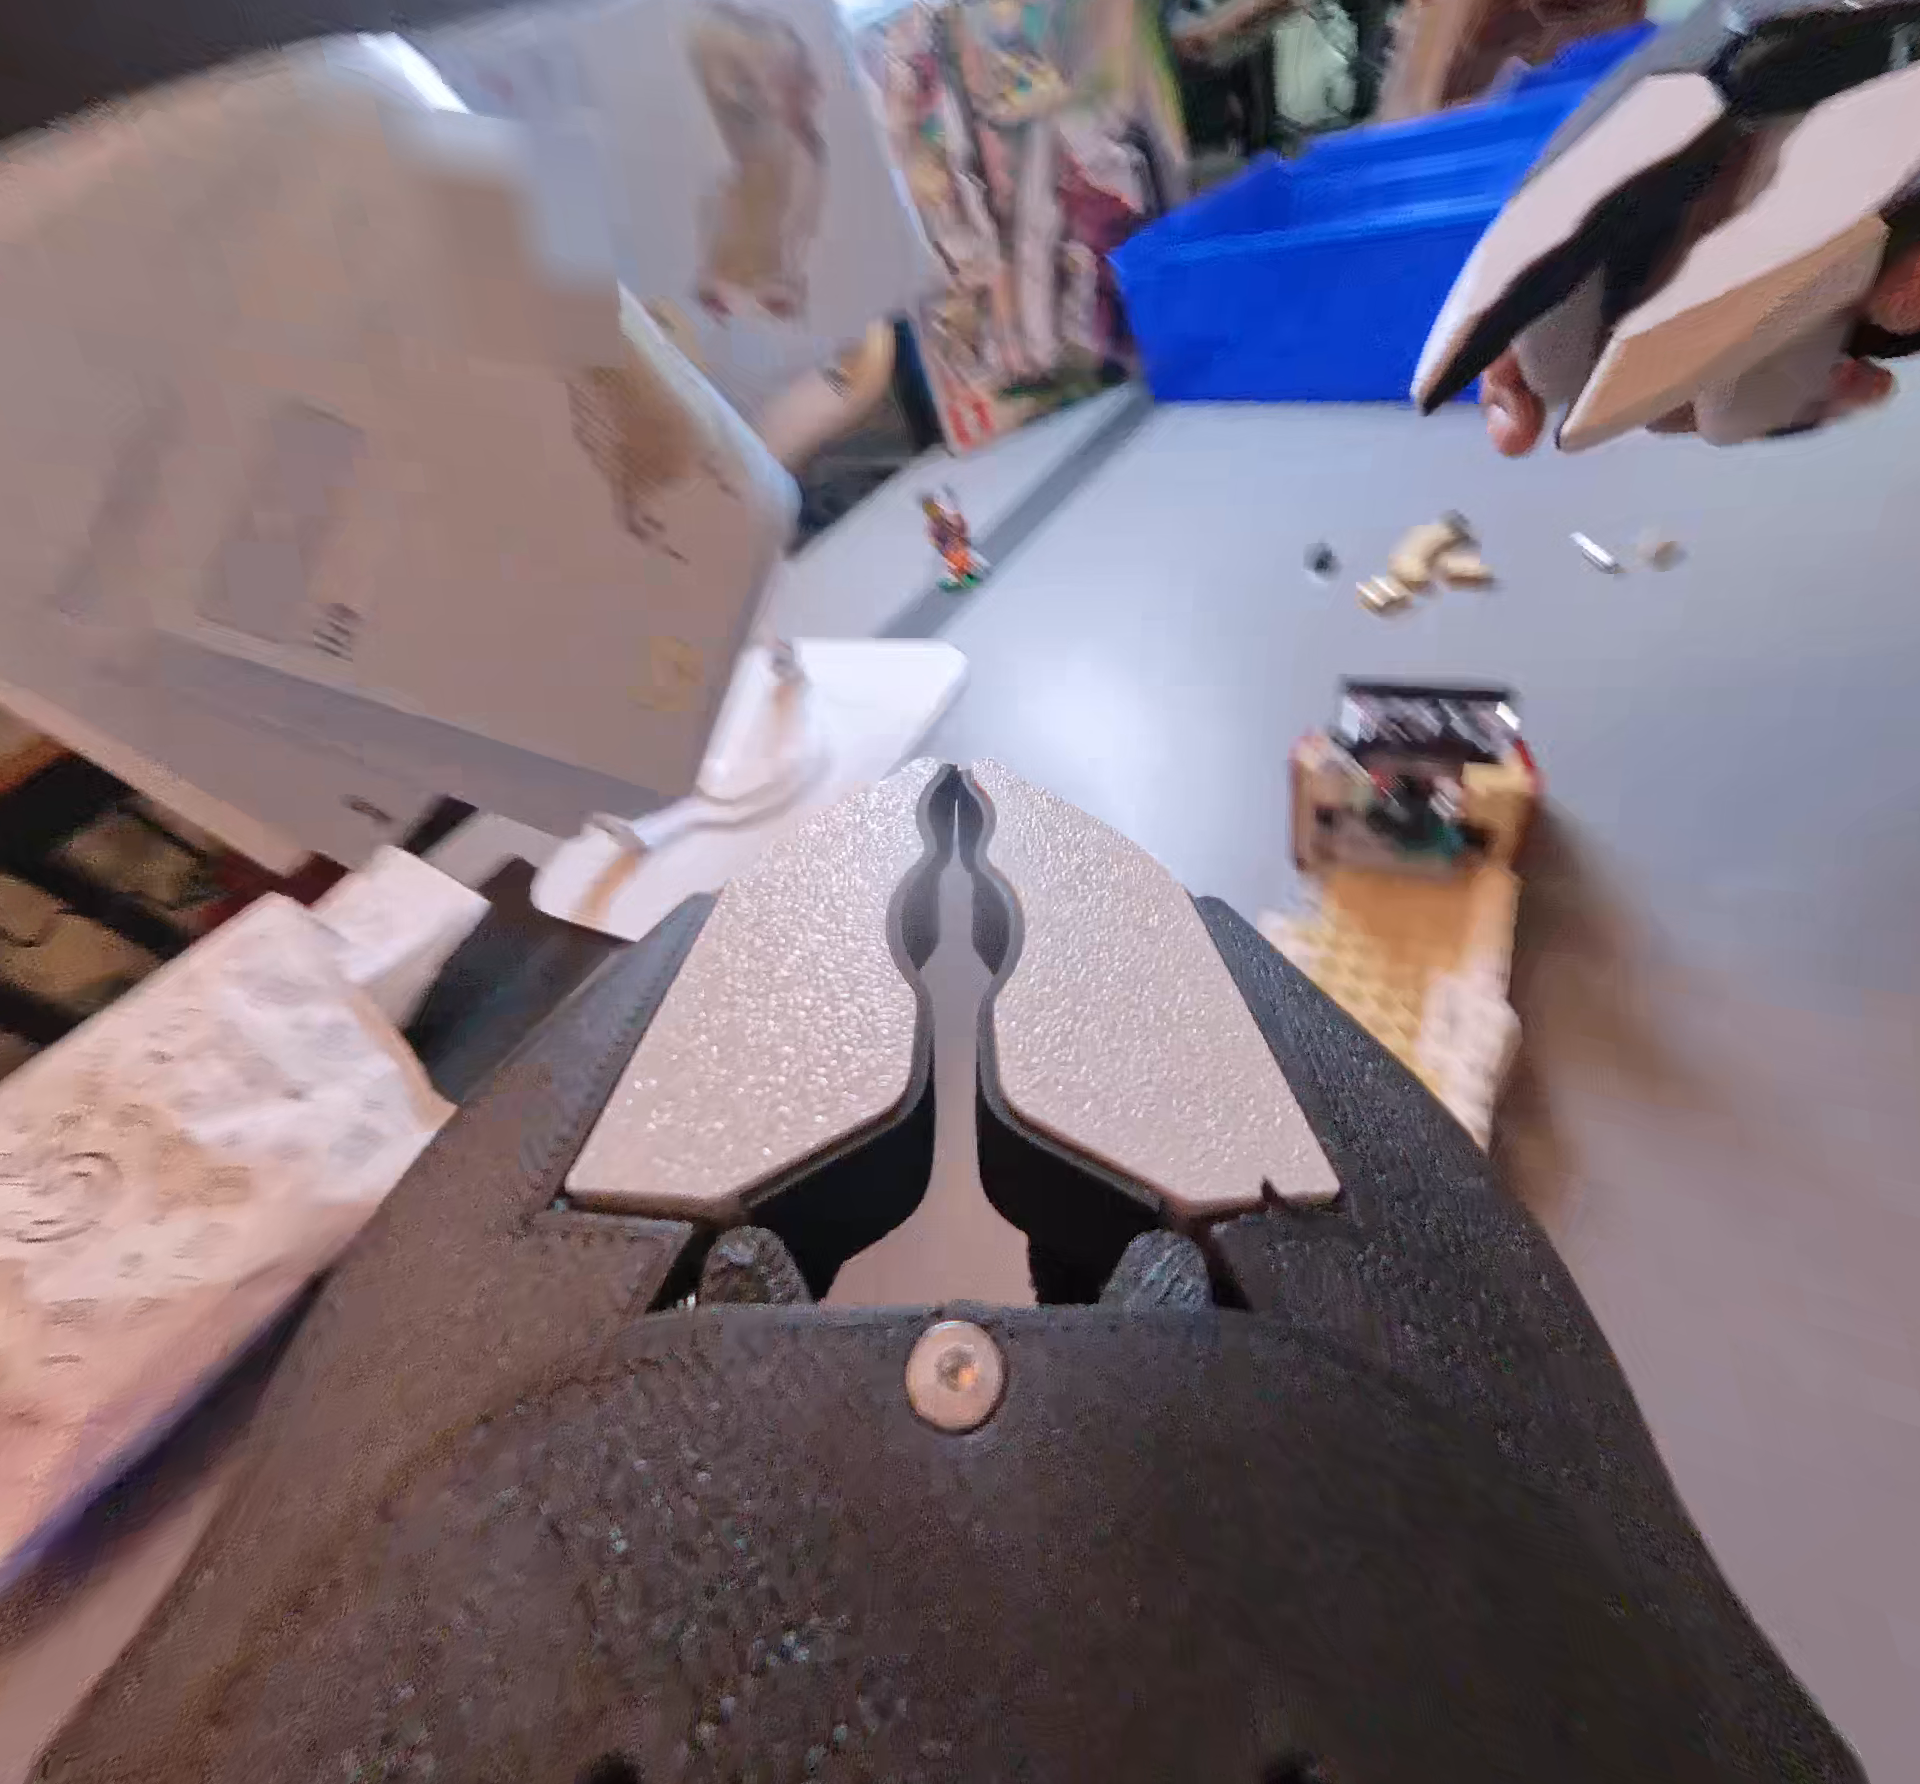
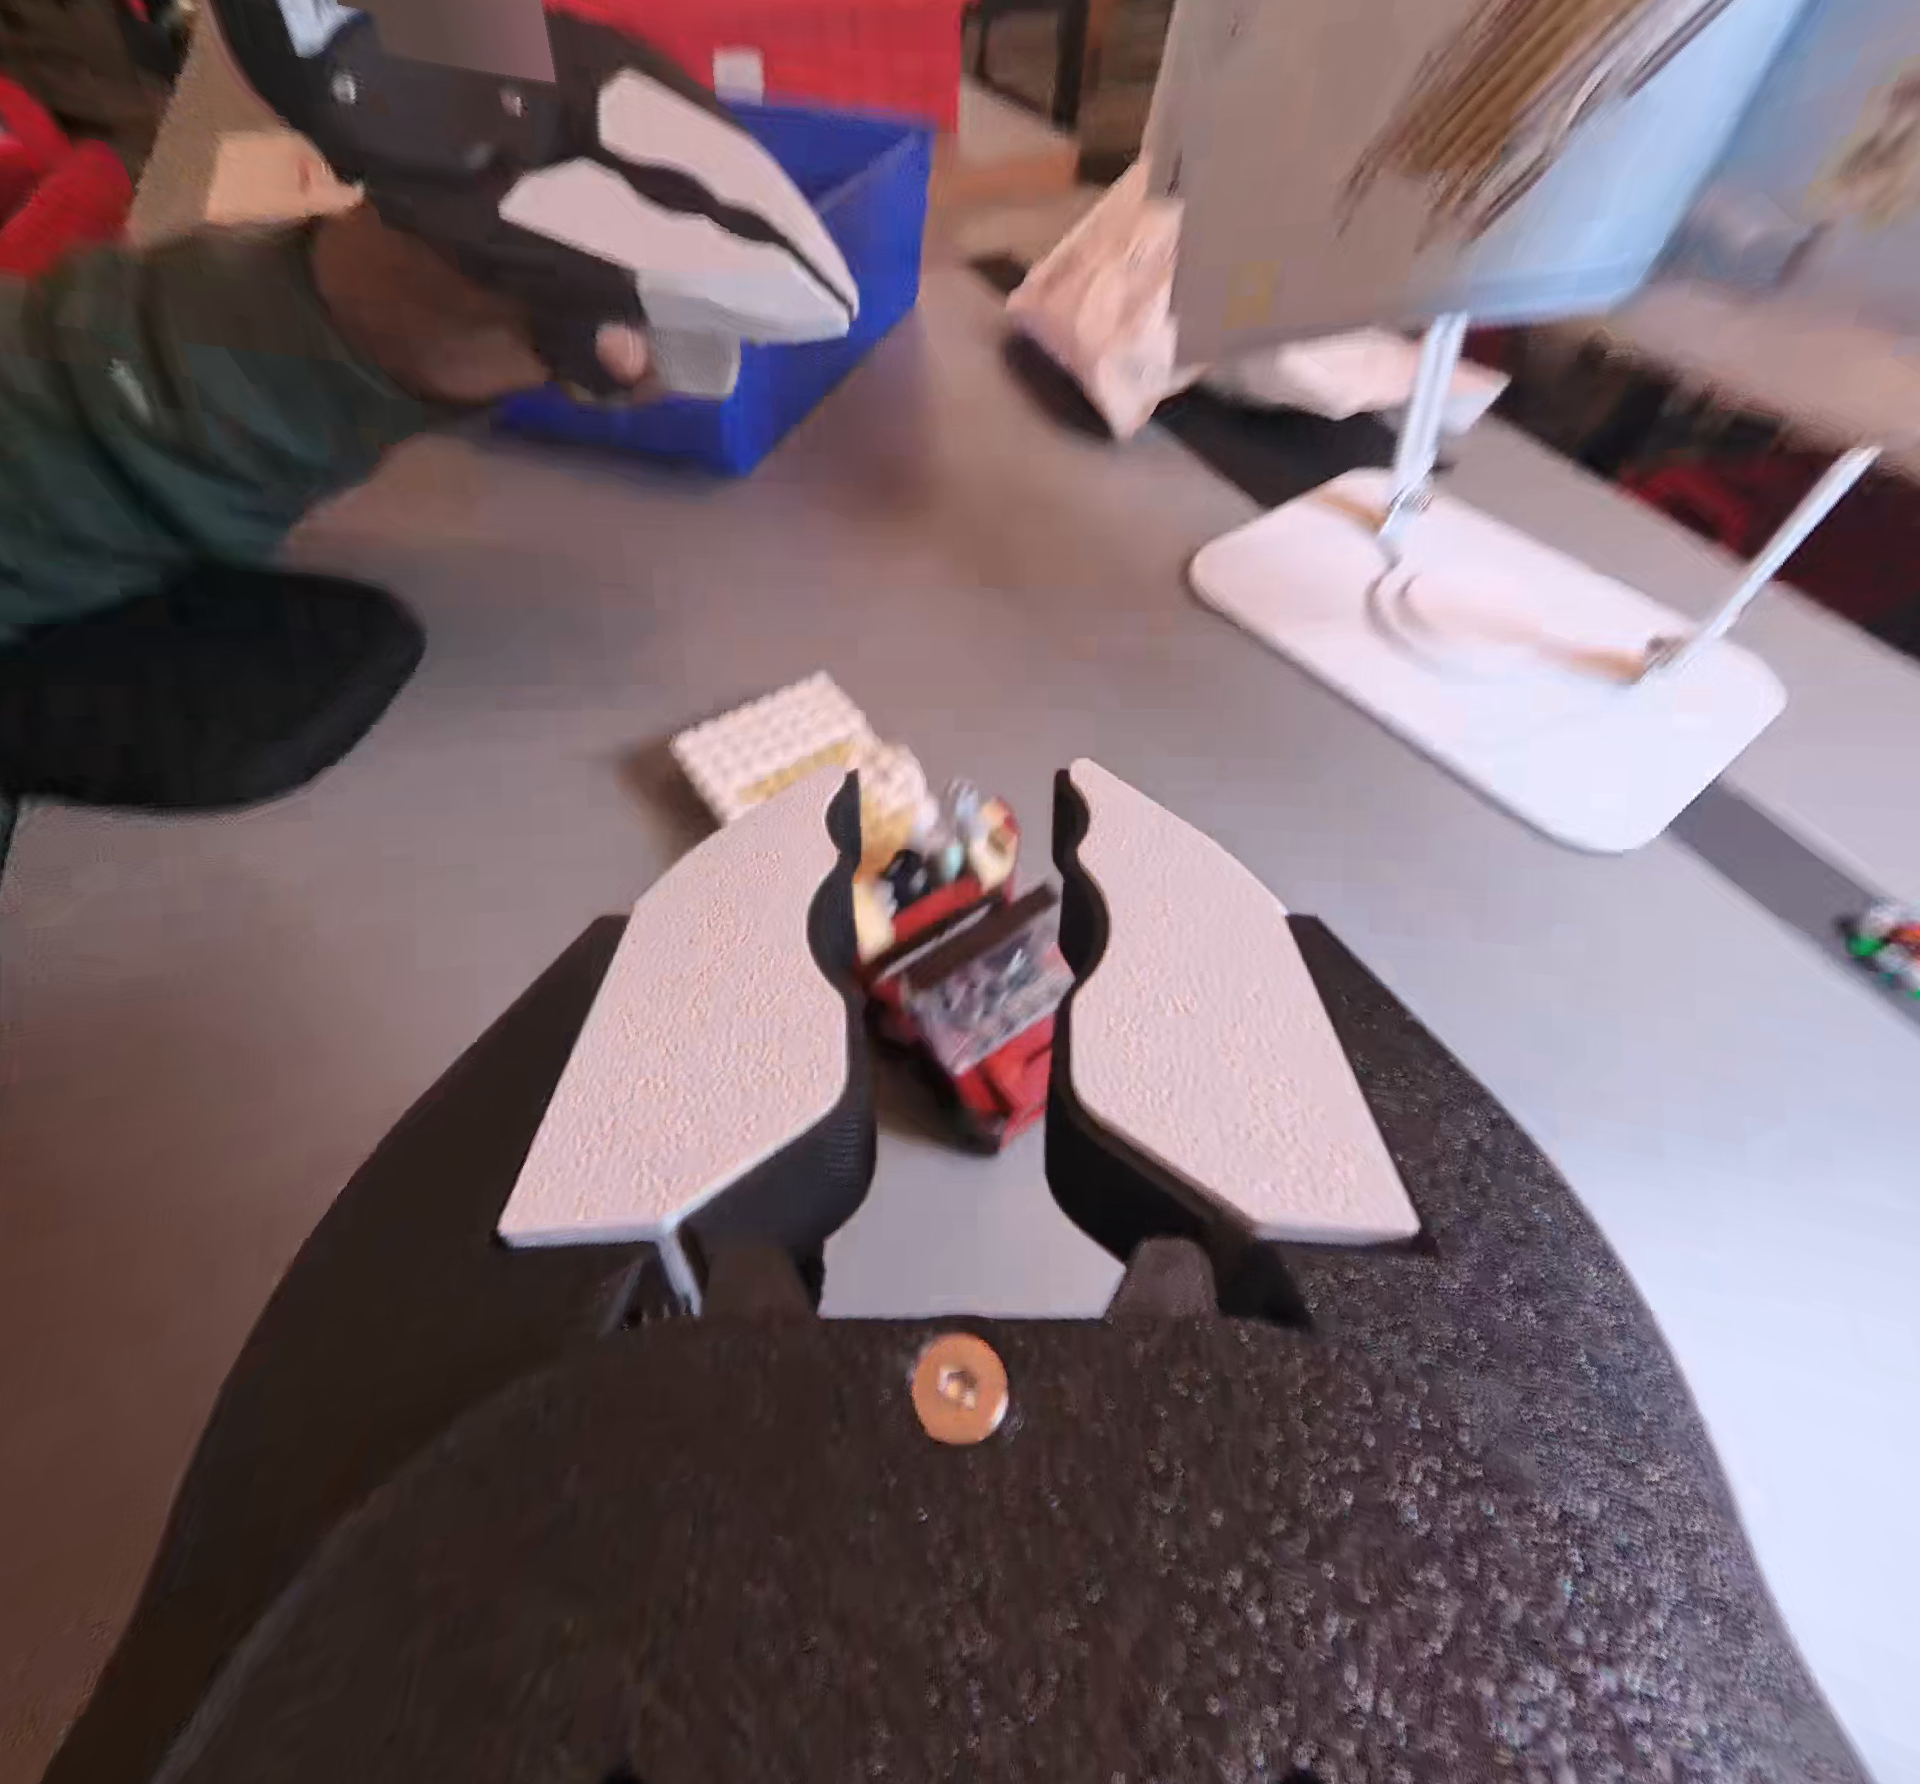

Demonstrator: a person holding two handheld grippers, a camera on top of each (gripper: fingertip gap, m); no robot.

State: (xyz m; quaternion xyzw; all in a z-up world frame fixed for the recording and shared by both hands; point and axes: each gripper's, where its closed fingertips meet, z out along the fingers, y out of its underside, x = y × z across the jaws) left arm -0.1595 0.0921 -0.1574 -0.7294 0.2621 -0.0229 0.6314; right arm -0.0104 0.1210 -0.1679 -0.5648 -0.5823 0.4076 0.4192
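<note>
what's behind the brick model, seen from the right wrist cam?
Behind the brick model, a studded white baseplate joined to it lies on the grey table. The open right gripper's fingers cover the plate's near edge.

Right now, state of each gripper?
Left gripper: closed, nothing between its fingertips.
Right gripper: open above the brick model, not gripping it.
</note>
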